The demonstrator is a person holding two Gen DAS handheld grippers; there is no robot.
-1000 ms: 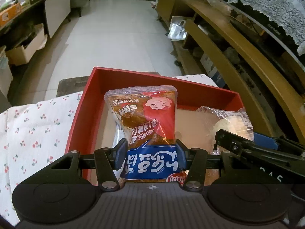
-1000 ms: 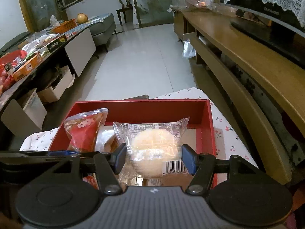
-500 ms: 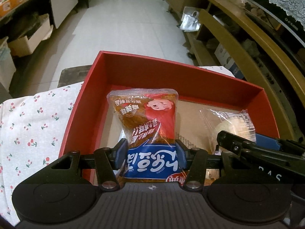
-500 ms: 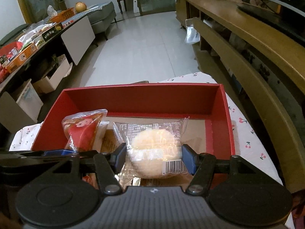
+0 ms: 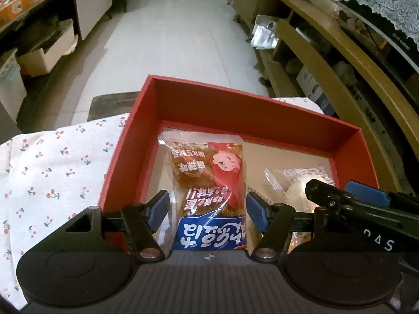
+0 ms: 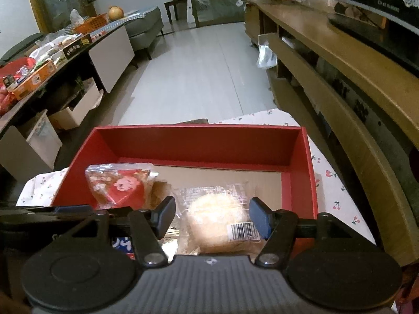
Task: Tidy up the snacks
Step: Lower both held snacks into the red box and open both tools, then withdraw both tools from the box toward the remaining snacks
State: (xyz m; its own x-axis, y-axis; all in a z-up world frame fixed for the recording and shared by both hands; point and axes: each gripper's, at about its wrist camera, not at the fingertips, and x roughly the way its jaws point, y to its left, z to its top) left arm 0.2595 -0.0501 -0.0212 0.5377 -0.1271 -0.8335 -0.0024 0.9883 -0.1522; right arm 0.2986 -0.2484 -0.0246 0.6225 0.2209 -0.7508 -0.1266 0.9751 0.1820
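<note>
Two snack packets lie in the red box: the left gripper is opening, pads clear of the red-and-blue packet printed with Chinese characters, while the right gripper is easing open around the barcoded clear-wrapped bun.

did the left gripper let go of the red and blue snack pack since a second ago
Yes. The left gripper is opening; its pads now stand clear of the snack pack in the red box.
</note>
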